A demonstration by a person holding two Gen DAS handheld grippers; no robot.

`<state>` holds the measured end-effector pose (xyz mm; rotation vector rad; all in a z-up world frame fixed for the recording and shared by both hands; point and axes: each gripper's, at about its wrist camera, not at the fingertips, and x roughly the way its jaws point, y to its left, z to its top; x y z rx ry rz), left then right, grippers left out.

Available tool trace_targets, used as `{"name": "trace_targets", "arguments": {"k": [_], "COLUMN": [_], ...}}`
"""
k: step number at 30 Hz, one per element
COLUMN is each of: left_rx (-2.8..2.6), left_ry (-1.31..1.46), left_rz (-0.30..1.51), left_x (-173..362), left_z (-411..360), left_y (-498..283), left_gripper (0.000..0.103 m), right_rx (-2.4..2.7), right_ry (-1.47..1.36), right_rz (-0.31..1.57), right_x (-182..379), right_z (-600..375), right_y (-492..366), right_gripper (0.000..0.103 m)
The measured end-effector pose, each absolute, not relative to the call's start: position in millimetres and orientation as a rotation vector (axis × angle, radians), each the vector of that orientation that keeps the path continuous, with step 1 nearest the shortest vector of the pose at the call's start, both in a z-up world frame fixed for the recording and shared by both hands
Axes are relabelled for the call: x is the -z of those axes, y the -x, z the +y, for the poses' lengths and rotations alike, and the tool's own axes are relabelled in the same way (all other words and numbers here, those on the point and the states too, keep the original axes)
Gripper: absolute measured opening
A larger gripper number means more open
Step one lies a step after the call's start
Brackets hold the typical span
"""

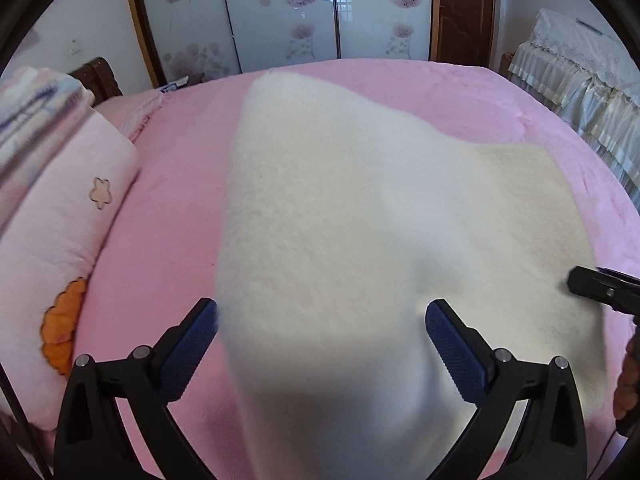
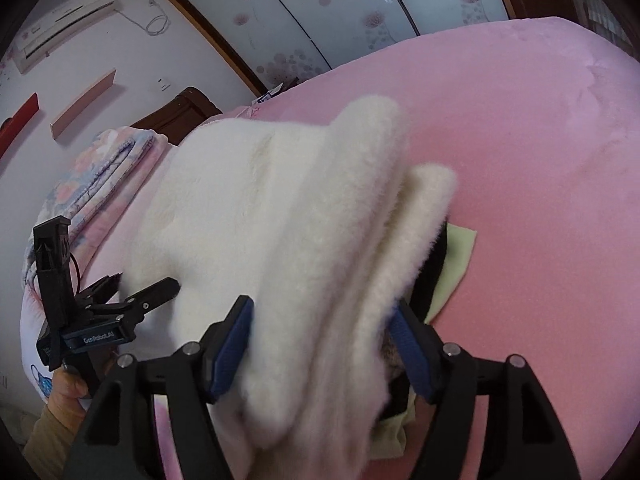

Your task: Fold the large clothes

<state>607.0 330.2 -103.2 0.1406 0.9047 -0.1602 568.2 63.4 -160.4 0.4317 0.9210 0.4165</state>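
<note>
Left gripper [image 1: 322, 340] spread around fluffy cream garment [image 1: 340, 220]; folded, layered.

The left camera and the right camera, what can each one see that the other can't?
Only the left camera shows the pink pillow with an orange patch, and the frilly white cover at the far right.

Only the right camera shows the air conditioner on the wall, the red and wooden shelves, a yellow-green cloth under the fluffy garment, and a hand holding the left tool.

Both show the fluffy white garment, the pink bed, the flowered doors and the folded flowered blanket.
</note>
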Motion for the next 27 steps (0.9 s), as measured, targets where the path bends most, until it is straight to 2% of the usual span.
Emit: {"name": "trace_targets", "arguments": {"k": [7, 16, 27], "left_rx": [0.122, 0.151, 0.148], "left_ry": [-0.106, -0.086, -0.053], "left_rz": [0.904, 0.873, 0.827], "left_x": [35, -46, -114], "left_z": [288, 202, 115], "left_y": [-513, -328, -142], "left_gripper": [0.103, 0.103, 0.103], "right_rx": [-0.460, -0.490, -0.436], "right_ry": [-0.354, -0.271, -0.223], "right_rz": [0.955, 0.944, 0.853], "right_x": [98, 15, -54], "right_z": [39, -1, -61], "right_y": [-456, -281, -141], "right_gripper": [0.069, 0.069, 0.069]}}
